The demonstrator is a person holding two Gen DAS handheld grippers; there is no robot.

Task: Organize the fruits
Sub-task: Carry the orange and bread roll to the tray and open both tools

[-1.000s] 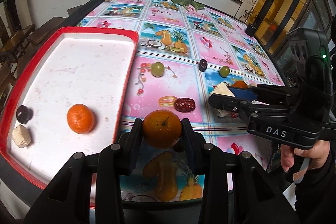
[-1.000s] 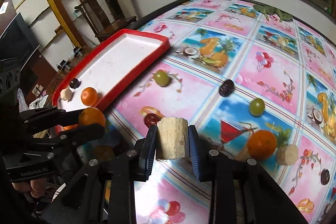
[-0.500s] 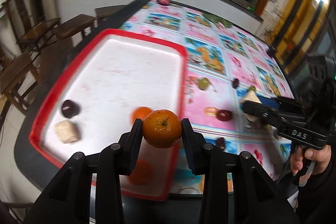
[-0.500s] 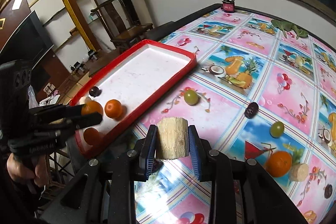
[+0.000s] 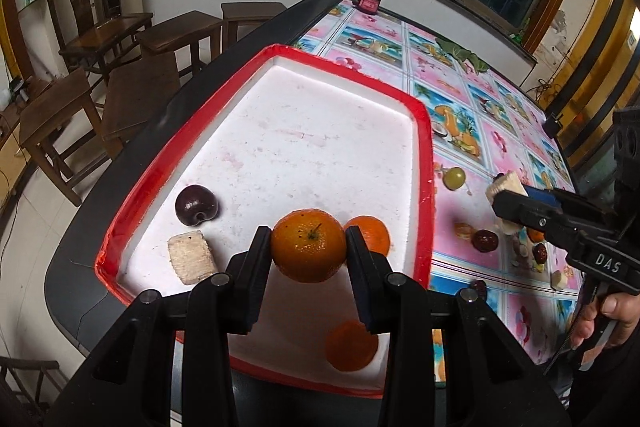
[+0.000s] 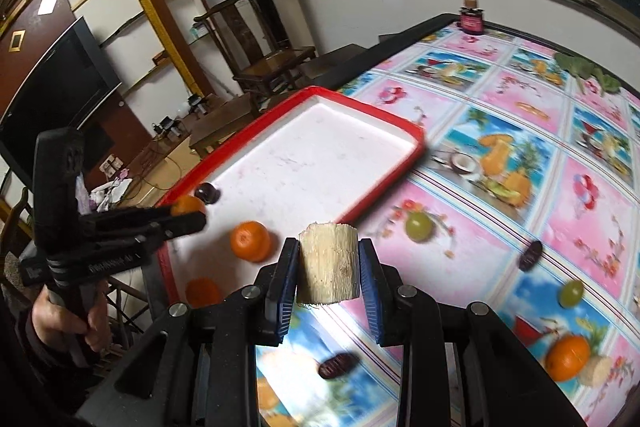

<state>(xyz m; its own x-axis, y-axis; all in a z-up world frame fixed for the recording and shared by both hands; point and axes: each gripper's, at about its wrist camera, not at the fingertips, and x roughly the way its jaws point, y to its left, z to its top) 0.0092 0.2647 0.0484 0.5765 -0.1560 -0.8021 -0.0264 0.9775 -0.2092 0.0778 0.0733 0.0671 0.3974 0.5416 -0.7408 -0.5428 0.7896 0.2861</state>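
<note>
My left gripper [image 5: 308,247] is shut on an orange [image 5: 309,251] and holds it above the near part of the red-rimmed white tray [image 5: 423,115]. In the tray lie an orange [image 5: 370,233], a dark plum [image 5: 196,205] and a pale sugarcane piece [image 5: 191,257]. Another orange spot [image 5: 352,345] shows on the tray below the gripper. My right gripper [image 6: 328,267] is shut on a pale sugarcane chunk [image 6: 328,263] above the table, just right of the tray [image 6: 384,179]. It also shows in the left wrist view [image 5: 506,195].
On the fruit-print tablecloth [image 6: 520,163] lie green grapes [image 6: 418,227] [image 6: 571,293], dark dates [image 6: 531,255] [image 6: 338,366], an orange [image 6: 568,357] and a sugarcane piece [image 6: 598,371]. A small jar [image 6: 472,21] stands at the far edge. Wooden chairs [image 5: 100,35] stand left of the table.
My left gripper has carried the orange leftward from over the tablecloth to above the tray. My right gripper has moved toward the tray with the sugarcane chunk still held.
</note>
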